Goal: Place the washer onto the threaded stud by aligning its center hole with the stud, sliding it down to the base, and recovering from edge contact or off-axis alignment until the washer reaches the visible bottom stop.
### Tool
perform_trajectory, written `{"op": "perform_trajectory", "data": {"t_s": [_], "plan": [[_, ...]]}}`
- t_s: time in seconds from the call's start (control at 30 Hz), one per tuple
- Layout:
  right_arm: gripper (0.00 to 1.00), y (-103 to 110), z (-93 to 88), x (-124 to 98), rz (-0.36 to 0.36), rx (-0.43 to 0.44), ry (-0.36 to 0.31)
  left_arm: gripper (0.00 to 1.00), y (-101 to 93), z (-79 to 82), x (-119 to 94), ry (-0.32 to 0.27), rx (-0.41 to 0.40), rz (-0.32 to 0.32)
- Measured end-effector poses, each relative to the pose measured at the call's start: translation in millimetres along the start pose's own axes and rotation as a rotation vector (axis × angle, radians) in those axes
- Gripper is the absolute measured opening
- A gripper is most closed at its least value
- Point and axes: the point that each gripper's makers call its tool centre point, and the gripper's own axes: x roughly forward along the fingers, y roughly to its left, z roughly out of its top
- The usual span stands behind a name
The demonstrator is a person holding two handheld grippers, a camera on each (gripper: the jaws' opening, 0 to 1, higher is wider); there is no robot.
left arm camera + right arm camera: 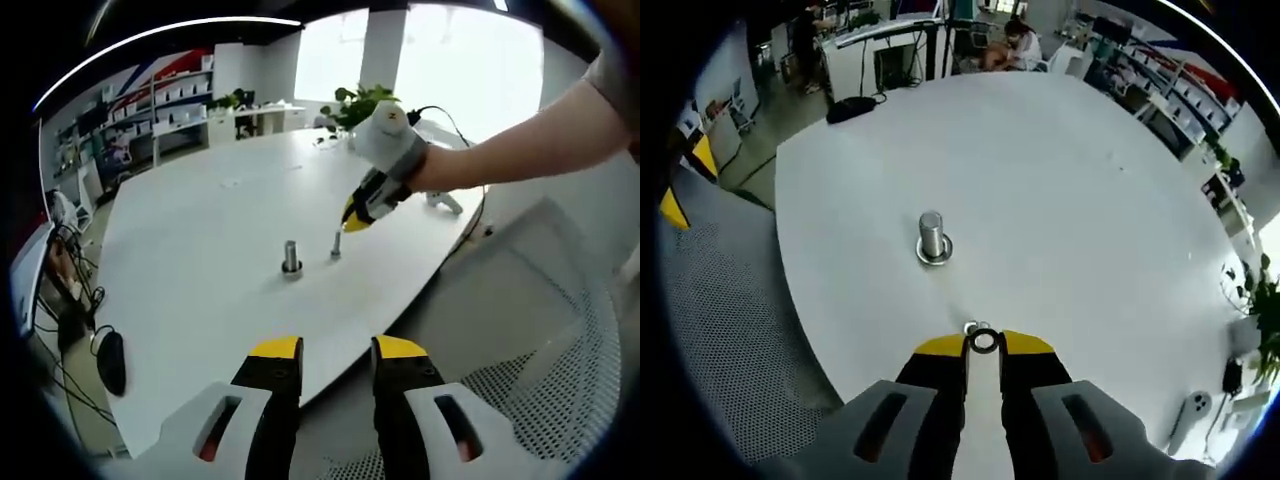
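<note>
left gripper view:
own gripper: left gripper (pixel 336 348) at bottom of view, yellow-tipped jaws spread, nothing between them, parked off the near table edge.
other gripper: right gripper (pixel 357 216) entering from the right, held by a gloved hand (pixel 392 140), tips just above a small stud (pixel 336 244); too small here to tell what sits between the tips.
second stud: larger threaded stud (pixel 291 258) just beside, upright on a flanged base.
room: white table (pixel 200 250) bare around both studs, curved edge near; mesh chair (pixel 520 380) off to the right, well apart.

right gripper view:
own gripper: right gripper (pixel 983 347), jaws nearly pressed together, pinching the washer (pixel 984 341) by its rim, hole showing between the tips.
stud under tips: small stud (pixel 971 327) top just beside the washer, touching or nearly so; seated or not, cannot tell.
larger threaded stud (pixel 931 236): near, beyond the tips, apart from the washer.
handling (judgement): light, stiff, smooth metal ring, likely slippery; rim pinch fine, leaves hole free; tilt risks catching on threads.
room: open tabletop on all sides; table edge to the left, mesh chair (pixel 730 330) beyond it.
</note>
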Motion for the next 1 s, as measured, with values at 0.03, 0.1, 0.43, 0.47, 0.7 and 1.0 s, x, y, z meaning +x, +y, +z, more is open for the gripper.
{"op": "perform_trajectory", "data": {"t_s": [0.03,0.1,0.43,0.47,0.7,1.0], "plan": [[0.13,0,0.5,1,0.001,0.000,0.001,0.25,0.0,0.0,0,0.000,0.000,0.000],[0.13,-2,2.1,3,0.003,-0.001,0.003,0.25,0.1,-0.1,0,0.000,0.000,0.001],[0.13,-2,0.4,13,0.024,-0.020,0.044,0.25,0.5,-0.2,0,0.000,-0.001,0.001],[0.13,-3,-0.1,14,0.026,-0.020,0.046,0.25,0.6,-0.1,0,0.000,-0.001,0.001],[0.03,-1,4.3,10,0.050,-0.029,0.048,0.25,0.3,0.2,0,-0.001,-0.001,0.000],[0.03,8,-22.9,16,0.053,0.004,0.080,0.25,-0.1,-1.0,1,0.007,-0.001,-0.002]]}}
